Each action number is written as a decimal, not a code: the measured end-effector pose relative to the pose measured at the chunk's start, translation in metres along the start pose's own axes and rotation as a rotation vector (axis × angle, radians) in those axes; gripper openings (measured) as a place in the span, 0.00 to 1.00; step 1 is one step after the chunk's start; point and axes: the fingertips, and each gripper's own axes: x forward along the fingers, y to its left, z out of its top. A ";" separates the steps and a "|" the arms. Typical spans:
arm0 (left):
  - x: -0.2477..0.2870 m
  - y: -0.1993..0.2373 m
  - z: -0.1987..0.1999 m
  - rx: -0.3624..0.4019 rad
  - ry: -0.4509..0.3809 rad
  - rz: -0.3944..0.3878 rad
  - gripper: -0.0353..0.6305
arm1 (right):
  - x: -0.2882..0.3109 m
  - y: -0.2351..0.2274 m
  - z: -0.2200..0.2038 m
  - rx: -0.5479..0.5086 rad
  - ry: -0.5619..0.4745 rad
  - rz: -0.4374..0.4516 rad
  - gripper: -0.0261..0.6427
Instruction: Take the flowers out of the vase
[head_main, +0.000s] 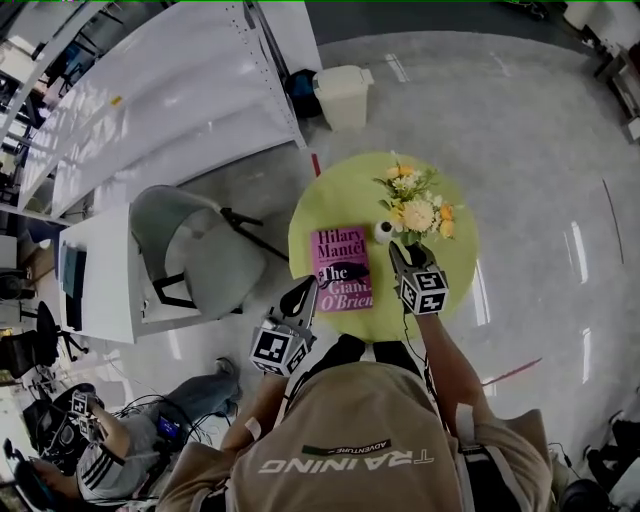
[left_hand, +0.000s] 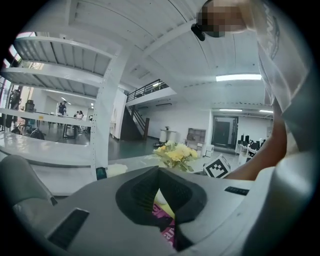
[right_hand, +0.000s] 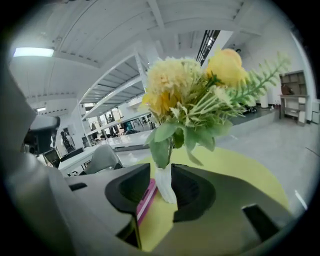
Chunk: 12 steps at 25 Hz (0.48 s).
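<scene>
A bunch of yellow and cream flowers (head_main: 415, 205) stands in a small white vase (head_main: 384, 232) on the round yellow-green table (head_main: 335, 195). In the right gripper view the vase (right_hand: 165, 187) rises between my right gripper's (right_hand: 161, 171) open jaws, with the flowers (right_hand: 190, 95) towering above; the pads do not press on it. In the head view the right gripper (head_main: 404, 250) sits just in front of the vase. My left gripper (head_main: 303, 291) hovers at the table's near left edge, jaws shut and empty. The left gripper view shows its tips (left_hand: 159, 172) meeting, with the flowers (left_hand: 175, 154) beyond.
A pink book (head_main: 342, 268) lies flat on the table left of the vase. A grey chair (head_main: 195, 250) and a white desk (head_main: 90, 270) stand to the left, white shelving (head_main: 170, 100) and a bin (head_main: 343, 95) behind. A person sits at lower left (head_main: 120, 445).
</scene>
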 end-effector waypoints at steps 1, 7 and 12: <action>0.000 0.003 0.000 0.000 0.004 0.003 0.06 | 0.006 -0.002 0.003 0.004 -0.003 -0.002 0.24; 0.000 0.017 -0.005 -0.018 0.012 0.027 0.06 | 0.034 -0.008 0.013 0.024 -0.008 0.000 0.28; -0.001 0.018 -0.010 -0.025 0.025 0.029 0.06 | 0.051 -0.006 0.020 0.013 -0.032 0.006 0.28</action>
